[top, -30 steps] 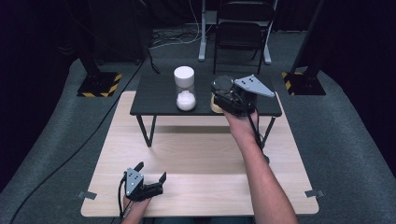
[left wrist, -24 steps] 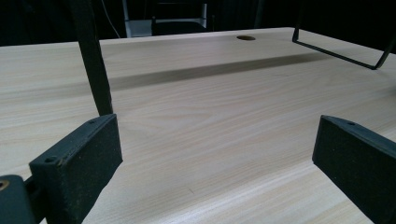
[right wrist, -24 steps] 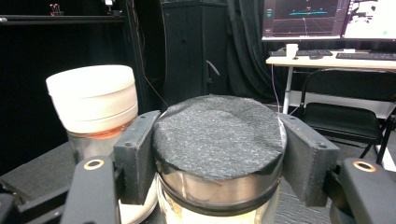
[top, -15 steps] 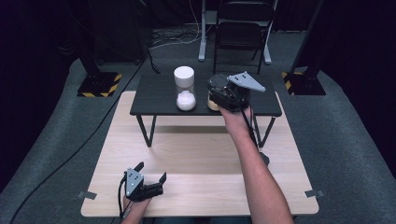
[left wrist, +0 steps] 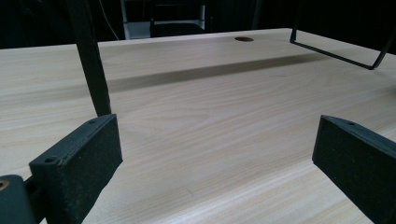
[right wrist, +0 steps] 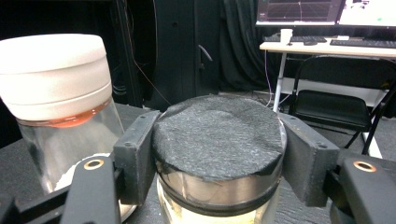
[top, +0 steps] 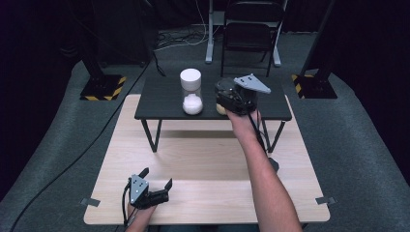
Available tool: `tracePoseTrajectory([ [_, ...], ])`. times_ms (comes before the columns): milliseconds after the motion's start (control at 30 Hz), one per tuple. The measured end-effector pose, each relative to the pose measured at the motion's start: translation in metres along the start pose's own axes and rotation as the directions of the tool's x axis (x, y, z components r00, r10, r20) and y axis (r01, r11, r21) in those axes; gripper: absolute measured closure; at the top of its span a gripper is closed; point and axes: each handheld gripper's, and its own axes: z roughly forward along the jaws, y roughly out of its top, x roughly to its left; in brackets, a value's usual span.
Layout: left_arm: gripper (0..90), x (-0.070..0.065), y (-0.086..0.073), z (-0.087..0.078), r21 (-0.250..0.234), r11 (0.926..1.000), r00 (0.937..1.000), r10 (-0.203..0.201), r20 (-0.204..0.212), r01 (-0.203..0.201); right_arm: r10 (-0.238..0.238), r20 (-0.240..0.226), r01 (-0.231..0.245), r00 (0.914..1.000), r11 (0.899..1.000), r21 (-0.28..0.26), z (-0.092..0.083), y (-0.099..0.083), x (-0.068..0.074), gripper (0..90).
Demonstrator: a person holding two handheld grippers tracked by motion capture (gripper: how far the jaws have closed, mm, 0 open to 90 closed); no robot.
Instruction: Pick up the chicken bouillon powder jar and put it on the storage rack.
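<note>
since the earlier high view the right gripper [top: 231, 102] has shifted a little toward the white-lidded jar [top: 191, 91] and sits slightly lower, with the jar it carries coming along. the black-lidded jar [right wrist: 219, 154] sits squeezed between the right gripper's two black jaws, pads pressed on both sides of its lid, over the small black table [top: 159, 99]. the white-lidded jar stands just beside it, to the left of the jaws in the right gripper view, apart from them, with white powder in its bottom. from above, the gripper body covers nearly all of the held jar, so whether its base touches the black table cannot be told. the left gripper [top: 155, 181] rests low on the wooden table [left wrist: 210, 116], unmoved, its jaws spread wide with nothing between them.
</note>
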Motion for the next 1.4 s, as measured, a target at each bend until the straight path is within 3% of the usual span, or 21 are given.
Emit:
tracePoseTrajectory([
  [800,1.1,0.000,0.000,0.000,-0.002,1.0000,1.0000,0.000,0.001,0.000,0.014,-0.011,-0.014,0.9998,1.000,0.021,0.002,0.002,-0.003,33.4],
  [933,1.1,0.000,0.000,0.000,-0.001,1.0000,1.0000,0.000,0.003,0.000,0.026,-0.017,-0.026,0.9995,1.000,0.004,0.001,0.003,-0.004,22.3],
  [1033,1.1,0.000,0.000,0.000,-0.002,1.0000,1.0000,0.000,0.003,0.000,0.036,-0.019,-0.036,0.9992,0.999,-0.008,0.000,0.003,-0.005,1.9],
  [1067,1.1,0.000,0.000,0.000,-0.003,1.0000,1.0000,0.001,0.004,-0.001,0.029,-0.008,-0.029,0.9996,1.000,-0.010,-0.001,0.003,-0.004,0.0],
  [1167,1.0,0.000,0.000,0.000,-0.005,1.0000,1.0000,-0.003,0.005,0.003,0.034,0.016,-0.034,0.9993,0.999,-0.021,-0.004,0.003,-0.003,0.0],
  [1400,1.1,0.000,0.000,0.000,-0.006,1.0000,1.0000,0.001,0.003,-0.001,0.042,-0.019,-0.043,0.9989,0.999,-0.027,-0.013,0.004,-0.001,0.0],
])
